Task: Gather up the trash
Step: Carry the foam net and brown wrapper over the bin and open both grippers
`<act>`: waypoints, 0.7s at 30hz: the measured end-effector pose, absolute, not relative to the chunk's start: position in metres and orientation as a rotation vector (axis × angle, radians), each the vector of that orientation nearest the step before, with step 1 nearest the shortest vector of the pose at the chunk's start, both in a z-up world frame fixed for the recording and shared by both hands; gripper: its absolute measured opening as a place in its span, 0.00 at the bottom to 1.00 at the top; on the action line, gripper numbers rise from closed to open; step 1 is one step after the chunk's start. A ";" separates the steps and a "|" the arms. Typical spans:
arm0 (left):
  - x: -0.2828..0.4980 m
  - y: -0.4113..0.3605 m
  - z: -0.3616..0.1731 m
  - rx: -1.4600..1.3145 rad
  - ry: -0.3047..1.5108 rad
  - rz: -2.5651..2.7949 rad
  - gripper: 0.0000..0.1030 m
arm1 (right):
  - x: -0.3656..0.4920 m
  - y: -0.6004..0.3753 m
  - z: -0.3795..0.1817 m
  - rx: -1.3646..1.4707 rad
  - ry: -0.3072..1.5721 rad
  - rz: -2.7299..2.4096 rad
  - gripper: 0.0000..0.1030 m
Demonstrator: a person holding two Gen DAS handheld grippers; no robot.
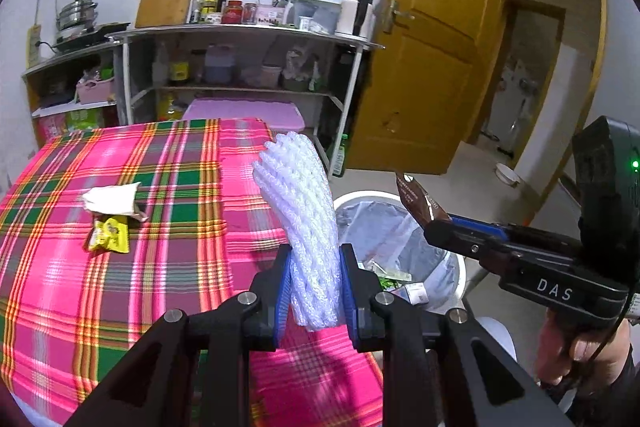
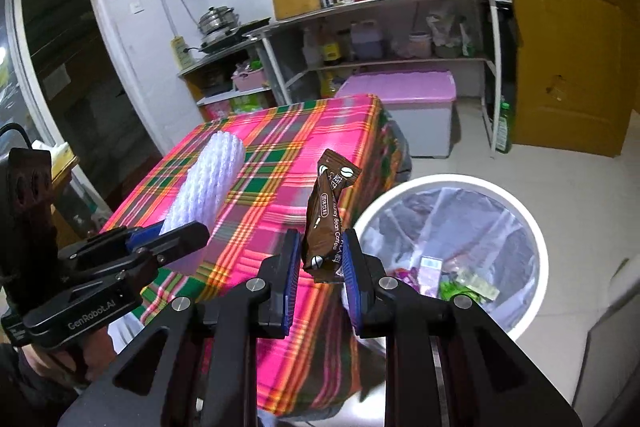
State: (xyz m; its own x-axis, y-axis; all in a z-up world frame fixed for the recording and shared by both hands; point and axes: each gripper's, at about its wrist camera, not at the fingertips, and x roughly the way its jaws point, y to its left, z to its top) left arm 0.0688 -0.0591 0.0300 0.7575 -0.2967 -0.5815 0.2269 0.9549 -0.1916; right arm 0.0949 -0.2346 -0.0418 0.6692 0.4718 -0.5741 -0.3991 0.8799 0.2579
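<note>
Two pieces of trash are already in hand, and two more lie on the desk [image 1: 168,163] under its pink plaid cloth. Toward the desk's left edge sit a crumpled white paper scrap [image 1: 110,201] and, touching it on the near side, a yellow wrapper [image 1: 109,235] whose print is too small to read.

The left gripper [image 1: 314,293] is clamped on a white foam net sleeve [image 1: 298,211], which stands up and away from the pads with its long axis running along the fingers; it hangs over the desk's right edge. Just past that edge, on the floor, stands the white bin [image 2: 524,219] lined with a clear bag and already holding scraps.

The right gripper [image 2: 320,273] is closed on a brown coffee sachet [image 2: 326,217], held upright, pinched near its lower end — its label reads "Bean Coffee", with other characters I cannot make out. The bin's mouth lies just to the right of and below this gripper, so the right hand looks the nearer of the two; the left would have to cross the desk's right edge to clear the rim.

Other legible writing: "DAS" on the right gripper's body seen from the left wrist view, and "GenRobot.AI" on the left gripper's body seen from the right.
</note>
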 end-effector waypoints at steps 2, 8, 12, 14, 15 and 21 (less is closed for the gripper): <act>0.073 -0.064 0.029 -0.107 0.657 -0.295 0.22 | 0.098 -0.241 -0.044 0.122 0.683 0.478 0.21; 0.082 -0.079 0.024 -0.092 0.673 -0.321 0.22 | 0.101 -0.260 -0.050 0.147 0.691 0.443 0.21; 0.091 -0.089 0.019 -0.081 0.687 -0.334 0.22 | 0.105 -0.268 -0.054 0.162 0.700 0.426 0.21; 0.095 -0.093 0.017 -0.077 0.694 -0.339 0.22 | 0.107 -0.272 -0.057 0.170 0.708 0.419 0.21; 0.098 -0.096 0.015 -0.074 0.698 -0.342 0.22 | 0.108 -0.273 -0.058 0.172 0.711 0.416 0.21; 0.113 -0.110 0.003 -0.061 0.731 -0.356 0.22 | 0.117 -0.285 -0.071 0.194 0.739 0.394 0.21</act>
State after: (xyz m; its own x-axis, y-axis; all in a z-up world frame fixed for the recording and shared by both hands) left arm 0.1129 -0.1099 0.0026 0.6874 -0.3392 -0.6422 0.2967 0.9382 -0.1780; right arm 0.1174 -0.2847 -0.0705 0.6701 0.4147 -0.6156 -0.2798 0.9093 0.3080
